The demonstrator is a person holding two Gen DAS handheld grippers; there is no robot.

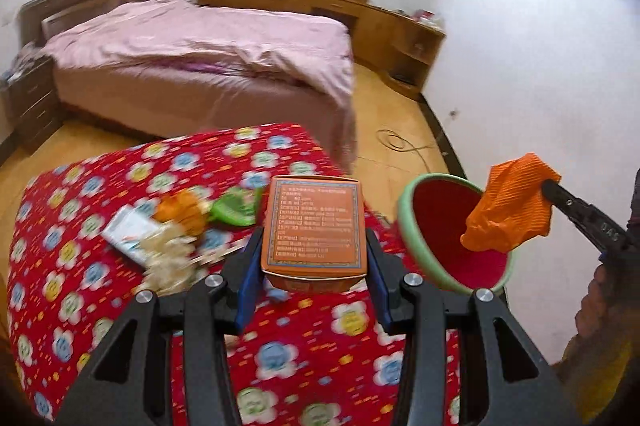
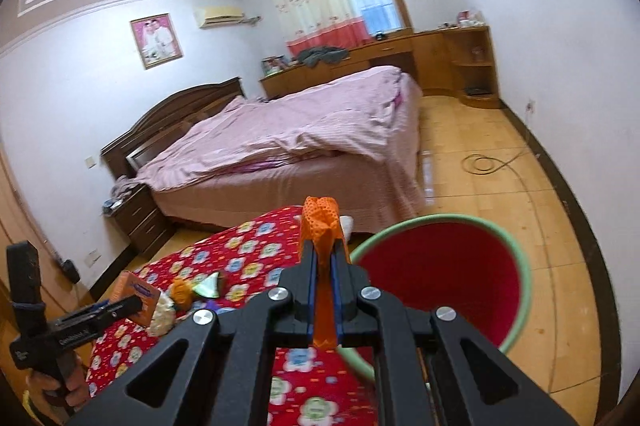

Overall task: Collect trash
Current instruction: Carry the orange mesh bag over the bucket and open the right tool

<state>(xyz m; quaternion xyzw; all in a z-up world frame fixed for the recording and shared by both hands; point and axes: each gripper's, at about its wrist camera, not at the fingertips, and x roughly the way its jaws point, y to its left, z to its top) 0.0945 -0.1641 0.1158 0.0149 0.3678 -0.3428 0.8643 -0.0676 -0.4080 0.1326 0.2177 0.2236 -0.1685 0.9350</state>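
Two pieces of trash are in the air at once here. The left gripper [image 1: 314, 258] is clamped across an orange cardboard box [image 1: 314, 226], printed side up, hanging over the red flowered cloth [image 1: 304, 354] that covers the table. The right gripper [image 2: 325, 266] is squeezed tight on a crumpled orange wrapper [image 2: 320, 222], and from the left wrist view that wrapper [image 1: 508, 206] hangs right at the mouth of the bin [image 1: 416, 238], the one with a green rim and red inside. The bin is tilted toward the cameras, just past the table edge.

My read: the step in hand is dropping both into the bin. To do it cleanly, I'd get the wrapper fully over the red opening before letting go, since it's light and could flutter onto the floor or catch on the rim. The box is stiffer and wider, so I'd bring it in after the right gripper clears out, otherwise they'll crowd each other at the opening. Tip the box so a narrow end goes in first.

Still on the cloth: an orange crumpled bit [image 1: 180, 214], something green [image 1: 234, 210], a white packet [image 1: 128, 230] and a pale crinkly wad [image 1: 172, 262], too blurry to name better. Plenty left to collect.
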